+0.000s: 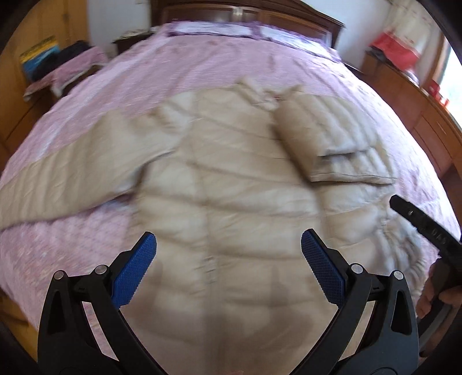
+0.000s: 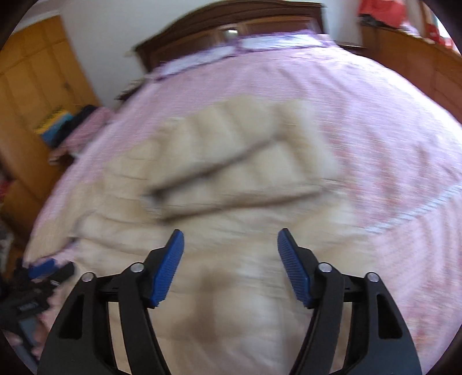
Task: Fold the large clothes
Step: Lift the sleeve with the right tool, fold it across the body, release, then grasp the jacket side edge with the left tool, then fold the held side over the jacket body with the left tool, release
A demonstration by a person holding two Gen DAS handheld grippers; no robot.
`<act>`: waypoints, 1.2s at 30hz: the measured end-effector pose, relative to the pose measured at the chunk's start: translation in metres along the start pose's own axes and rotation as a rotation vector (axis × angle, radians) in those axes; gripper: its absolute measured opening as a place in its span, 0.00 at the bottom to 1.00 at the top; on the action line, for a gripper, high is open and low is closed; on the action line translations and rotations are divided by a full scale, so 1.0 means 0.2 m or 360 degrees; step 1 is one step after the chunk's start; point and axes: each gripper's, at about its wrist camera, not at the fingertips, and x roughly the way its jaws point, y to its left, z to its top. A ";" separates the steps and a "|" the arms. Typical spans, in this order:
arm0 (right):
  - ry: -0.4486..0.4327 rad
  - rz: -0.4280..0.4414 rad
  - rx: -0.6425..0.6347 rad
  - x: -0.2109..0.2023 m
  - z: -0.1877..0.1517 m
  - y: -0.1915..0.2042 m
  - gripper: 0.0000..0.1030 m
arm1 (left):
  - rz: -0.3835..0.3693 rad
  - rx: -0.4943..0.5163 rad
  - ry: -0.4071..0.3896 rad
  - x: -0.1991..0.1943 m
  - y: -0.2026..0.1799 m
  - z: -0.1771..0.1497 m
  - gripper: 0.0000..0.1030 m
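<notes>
A beige quilted puffer jacket (image 1: 231, 178) lies flat on a pink bedspread (image 1: 202, 57). Its left sleeve (image 1: 72, 173) stretches out to the left. Its right sleeve (image 1: 323, 138) is folded in across the body. My left gripper (image 1: 228, 253) is open and empty above the jacket's lower part. My right gripper (image 2: 231, 253) is open and empty above the jacket (image 2: 231, 178), below the folded sleeve (image 2: 231, 176). The right gripper's body (image 1: 427, 228) shows at the right edge of the left wrist view; the left gripper (image 2: 43, 271) shows at the lower left of the right wrist view. Both views are blurred.
A dark wooden headboard (image 1: 245, 14) stands at the far end of the bed. A side table with folded clothes (image 1: 57, 69) is at the left. A wooden cabinet (image 1: 418, 101) with red items runs along the right. A yellow wardrobe (image 2: 34, 86) stands at the left.
</notes>
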 end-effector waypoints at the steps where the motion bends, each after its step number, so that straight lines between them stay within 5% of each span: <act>1: -0.0017 -0.0014 0.0030 -0.01 0.00 -0.05 0.66 | -0.0027 0.0019 0.0008 0.02 -0.05 0.02 0.97; 11: -0.0027 -0.0032 0.0242 -0.02 -0.02 -0.38 0.68 | -0.0026 0.0394 -0.0076 0.12 -0.59 0.21 0.97; 20: -0.0003 0.0002 0.0347 -0.01 -0.08 -0.55 0.68 | 0.0177 0.0799 -0.0189 0.30 -1.00 0.36 0.97; 26: -0.0006 0.0022 0.0399 -0.02 -0.10 -0.62 0.68 | 0.0244 0.0806 -0.0189 0.43 -1.06 0.41 0.95; 28: -0.0004 0.0023 0.0407 -0.03 -0.10 -0.63 0.68 | 0.0212 0.0759 -0.0185 0.45 -1.06 0.42 0.84; 30: -0.0002 0.0024 0.0421 -0.03 -0.11 -0.63 0.68 | 0.0186 0.0723 -0.0181 0.46 -1.05 0.43 0.46; 32: -0.0001 0.0026 0.0427 -0.04 -0.12 -0.63 0.68 | 0.0107 0.0656 -0.0148 0.45 -1.01 0.44 0.21; 36: -0.0009 0.0034 0.0403 -0.04 -0.11 -0.60 0.68 | -0.0018 0.0536 -0.0197 0.34 -0.94 0.49 0.04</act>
